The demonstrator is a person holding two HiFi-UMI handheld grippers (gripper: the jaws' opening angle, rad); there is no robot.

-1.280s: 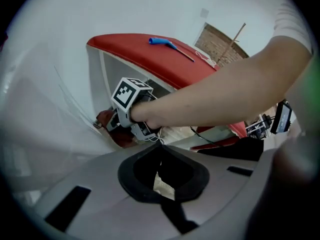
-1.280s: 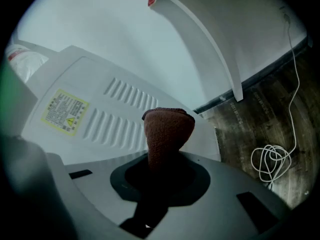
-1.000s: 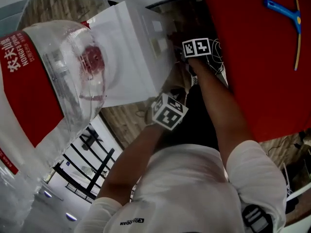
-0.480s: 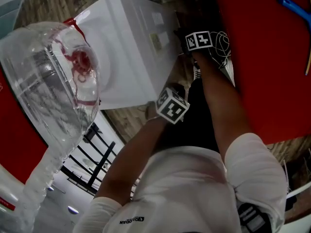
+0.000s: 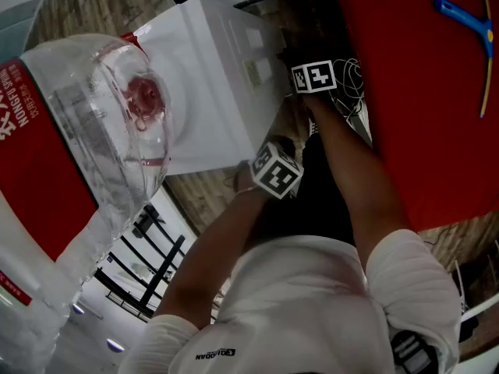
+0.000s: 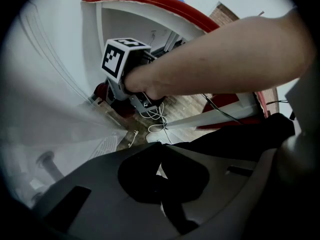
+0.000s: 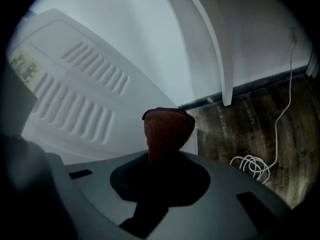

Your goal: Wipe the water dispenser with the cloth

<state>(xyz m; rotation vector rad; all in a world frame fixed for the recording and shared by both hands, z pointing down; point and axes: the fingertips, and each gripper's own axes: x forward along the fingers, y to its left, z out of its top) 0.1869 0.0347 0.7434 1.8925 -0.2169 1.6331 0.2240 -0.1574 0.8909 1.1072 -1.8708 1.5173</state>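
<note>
The white water dispenser stands under a big clear bottle with a red label. My right gripper is pressed to the dispenser's far side, low down. In the right gripper view it is shut on a brown-red cloth, whose bunched end sticks out of the jaws against the dispenser's vented white panel. My left gripper hangs lower and nearer to me, beside the dispenser's corner and off it. In the left gripper view its jaws are together with nothing between them.
A red table top fills the right, with a blue-handled squeegee on it. White cable coils lie on the wooden floor behind the dispenser. More cables lie under the table.
The head view swayed and came back, so the bottle shifted in the picture. The right gripper stays at the same spot on the dispenser's side. The left gripper barely moved.
</note>
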